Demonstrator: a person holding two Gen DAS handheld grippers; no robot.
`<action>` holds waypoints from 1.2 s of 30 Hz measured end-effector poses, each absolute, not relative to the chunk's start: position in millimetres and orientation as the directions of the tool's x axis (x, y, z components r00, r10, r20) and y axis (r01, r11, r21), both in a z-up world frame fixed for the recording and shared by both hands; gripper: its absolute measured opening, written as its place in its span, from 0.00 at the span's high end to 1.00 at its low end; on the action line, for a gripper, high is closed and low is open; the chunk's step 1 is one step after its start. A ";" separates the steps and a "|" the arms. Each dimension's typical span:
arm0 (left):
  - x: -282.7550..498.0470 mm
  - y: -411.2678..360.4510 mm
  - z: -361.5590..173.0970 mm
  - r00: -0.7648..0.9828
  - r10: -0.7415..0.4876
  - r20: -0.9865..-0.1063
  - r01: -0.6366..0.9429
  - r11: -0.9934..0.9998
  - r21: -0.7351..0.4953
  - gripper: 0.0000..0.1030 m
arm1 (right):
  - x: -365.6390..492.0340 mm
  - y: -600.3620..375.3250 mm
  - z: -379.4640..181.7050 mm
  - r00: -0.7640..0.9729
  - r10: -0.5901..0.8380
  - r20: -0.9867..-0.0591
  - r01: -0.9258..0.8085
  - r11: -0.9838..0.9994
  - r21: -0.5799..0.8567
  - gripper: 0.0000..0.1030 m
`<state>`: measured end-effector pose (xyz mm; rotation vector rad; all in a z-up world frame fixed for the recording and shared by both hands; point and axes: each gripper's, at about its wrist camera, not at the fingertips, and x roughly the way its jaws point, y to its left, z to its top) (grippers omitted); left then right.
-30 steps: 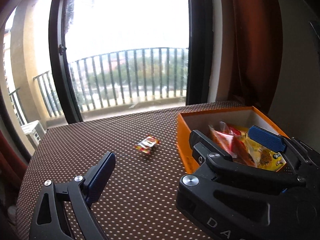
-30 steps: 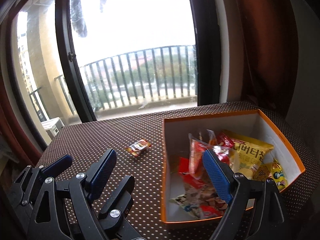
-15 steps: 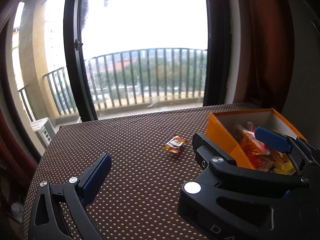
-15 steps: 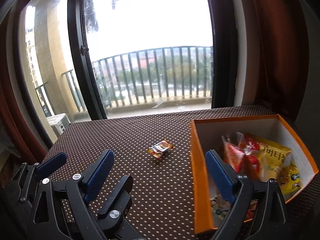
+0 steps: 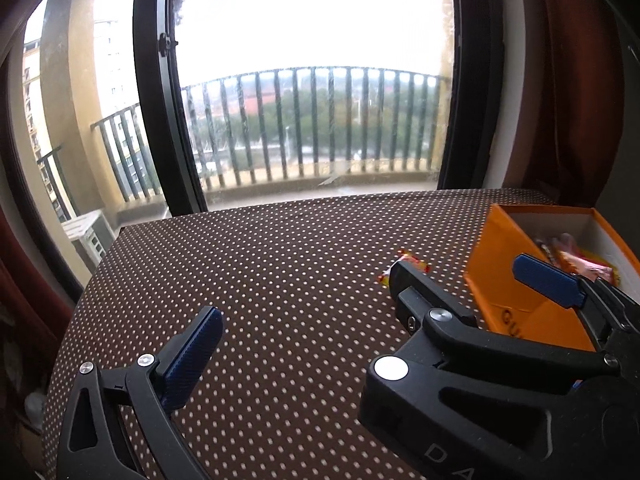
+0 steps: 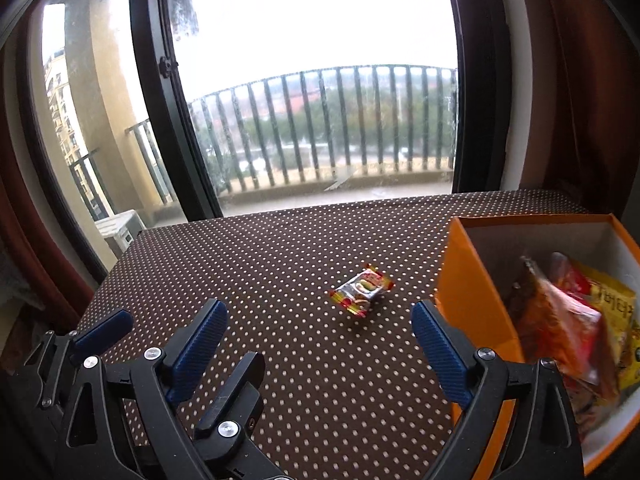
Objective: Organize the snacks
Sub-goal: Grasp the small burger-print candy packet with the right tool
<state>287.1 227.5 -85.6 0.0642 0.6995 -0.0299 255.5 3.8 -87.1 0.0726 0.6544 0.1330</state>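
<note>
Both tools stood wide open, holding nothing; the left tool [image 5: 372, 320] had just been opening, right tool [image 6: 320, 332] too gaped. One snack packet [image 6: 361, 289] lay on the dotted desk [image 6: 280, 248], just left of the orange box [image 6: 468, 296] holding other snacks [image 6: 560, 320].

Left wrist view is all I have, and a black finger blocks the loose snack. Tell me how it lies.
Observer: The snack packet lies alone on the dotted tablecloth, clear of the orange box.
Operator: Place it against the right gripper.
Observer: It sits ahead of the right gripper, whose open jaws hold nothing.
Operator: List the box contents.
Observer: A yellow bag with Korean print, beside red-orange packets.
</note>
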 end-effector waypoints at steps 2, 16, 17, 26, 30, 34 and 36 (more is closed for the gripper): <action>296.8 229.2 -88.6 0.760 -0.002 -0.650 0.050 0.997 0.056 0.02 | 266.5 5.9 -91.1 0.782 0.135 -0.608 -0.086 0.990 0.109 0.08; 380.1 225.8 -132.4 0.715 -0.032 -0.698 0.117 0.990 0.074 0.02 | 342.7 5.3 -131.4 0.740 0.015 -0.673 0.065 0.993 0.094 0.18; 385.2 223.6 -136.8 0.707 -0.034 -0.706 0.122 0.990 0.075 0.02 | 348.3 3.8 -135.9 0.730 0.006 -0.683 0.075 0.993 0.089 0.19; 411.5 217.9 -164.5 0.659 -0.036 -0.751 0.130 0.989 0.067 0.02 | 375.5 -6.7 -161.4 0.684 -0.029 -0.729 0.126 0.989 0.080 0.28; 421.5 223.9 -176.0 0.632 -0.039 -0.774 0.127 0.990 0.054 0.02 | 380.1 -5.6 -170.6 0.658 -0.030 -0.752 0.128 0.989 0.072 0.33; 424.7 227.6 -183.6 0.613 -0.033 -0.790 0.120 0.991 0.052 0.02 | 381.3 -4.9 -175.7 0.640 -0.018 -0.768 0.119 0.990 0.076 0.43; 427.4 231.6 -183.9 0.601 -0.039 -0.798 0.118 0.992 0.040 0.02 | 381.1 -4.1 -176.9 0.638 -0.026 -0.770 0.118 0.991 0.064 0.49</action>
